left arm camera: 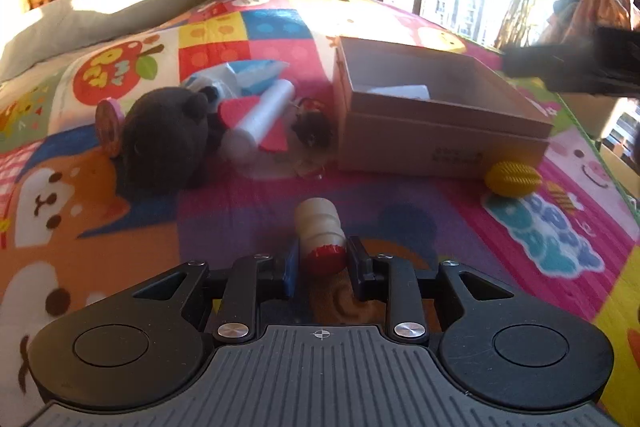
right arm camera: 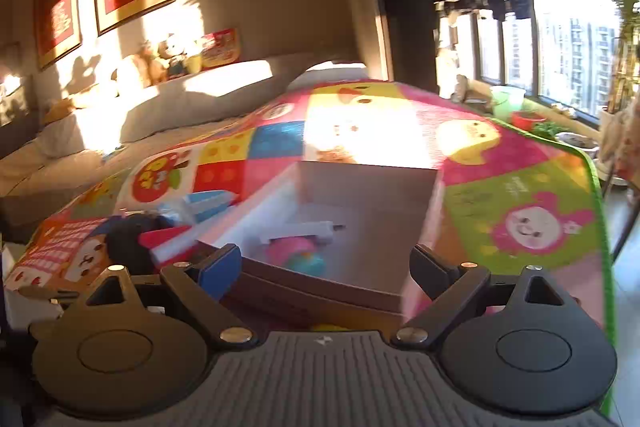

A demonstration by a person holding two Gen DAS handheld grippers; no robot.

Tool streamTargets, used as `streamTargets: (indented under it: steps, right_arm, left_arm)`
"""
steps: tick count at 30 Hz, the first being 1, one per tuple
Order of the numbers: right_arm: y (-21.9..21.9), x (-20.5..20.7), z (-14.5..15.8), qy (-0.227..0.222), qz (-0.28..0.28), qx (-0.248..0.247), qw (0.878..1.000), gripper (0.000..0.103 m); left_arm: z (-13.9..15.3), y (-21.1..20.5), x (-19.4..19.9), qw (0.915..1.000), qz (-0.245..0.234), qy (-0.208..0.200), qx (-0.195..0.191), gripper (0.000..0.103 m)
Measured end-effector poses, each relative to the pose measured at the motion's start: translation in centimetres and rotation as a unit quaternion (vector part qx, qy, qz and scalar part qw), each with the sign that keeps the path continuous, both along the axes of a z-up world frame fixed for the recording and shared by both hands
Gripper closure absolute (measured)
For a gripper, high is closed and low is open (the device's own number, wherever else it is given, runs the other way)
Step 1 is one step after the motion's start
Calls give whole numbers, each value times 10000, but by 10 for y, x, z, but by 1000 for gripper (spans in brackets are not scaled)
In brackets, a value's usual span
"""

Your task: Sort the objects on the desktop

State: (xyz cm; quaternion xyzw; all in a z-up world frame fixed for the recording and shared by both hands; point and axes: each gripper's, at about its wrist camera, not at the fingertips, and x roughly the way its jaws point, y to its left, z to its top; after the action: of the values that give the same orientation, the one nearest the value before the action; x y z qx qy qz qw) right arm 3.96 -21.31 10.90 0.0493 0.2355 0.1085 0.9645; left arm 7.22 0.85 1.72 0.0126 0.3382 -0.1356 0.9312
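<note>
My left gripper (left arm camera: 322, 263) is shut on a small cream ribbed bottle (left arm camera: 320, 227). Its pads press on the bottle's red cap, and the bottle points away over the colourful mat (left arm camera: 420, 211). A brown cardboard box (left arm camera: 440, 135) stands open ahead and to the right. My right gripper (right arm camera: 326, 263) hangs open over the near side of this box (right arm camera: 368, 183), with nothing between its fingers. Inside lie a white piece (right arm camera: 304, 229) and a pink-and-teal toy (right arm camera: 298, 255).
Left of the box lies a pile: a black plush toy (left arm camera: 164, 143), a white tube with red parts (left arm camera: 264, 115), a blue-and-white packet (left arm camera: 256, 75) and a pink-rimmed disc (left arm camera: 108, 125). A yellow ridged ball (left arm camera: 513, 179) rests against the box's front corner. A dark blurred shape (left arm camera: 580, 67) hangs at the right.
</note>
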Motion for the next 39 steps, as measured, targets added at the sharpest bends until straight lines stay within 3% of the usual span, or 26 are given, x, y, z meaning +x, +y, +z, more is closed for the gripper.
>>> streamTargets:
  steps: [4,6,9,12,15,18,21,25,27,31,36,39]
  right_arm:
    - [54,41,-4,135,592,-179,9980,11]
    - [85,60,-12,152,817,-446,9955,11]
    - [117,89,-24,363,951,-686,9924,11]
    - [125,110,-37,1080,1541,-168,9820,8]
    - [124,97,-40,1133,2112,146,9707,5]
    - [110,77,-39,1268,2855,555,9483,4]
    - [96,54,-39,1189,3313,561,9343,4]
    - [69,29,-27,1061,2793,275,9539,4]
    - [49,8,-12,743,2455,185,9664,3]
    - [11,-38,1,133,1582,-337,9867,0]
    - [-13,-48,-29,534,696,-864,9924,0]
    - [-20,-41,-46,844,472,-696,9929,0]
  left_arm:
    - [2,10,-29,9998,123,35,-149,72]
    - [5,17,-39,9994,236,6,-267,57]
    - [8,26,-49,9988,395,-131,-256,43]
    - [9,34,-54,9982,511,-187,-256,32]
    - [8,38,-56,9980,510,-172,-328,28]
    - [9,34,-58,9985,378,-186,-345,24]
    - [9,24,-61,9991,218,-190,-299,20]
    - [10,9,-64,9996,37,-195,-215,14]
    - [10,3,-63,9996,-6,-210,-175,9]
    - [8,-8,-59,9999,39,-152,-73,9]
    - [11,-22,-59,9999,-30,-127,-64,7]
    - [19,-27,-66,9995,-90,-285,-27,5]
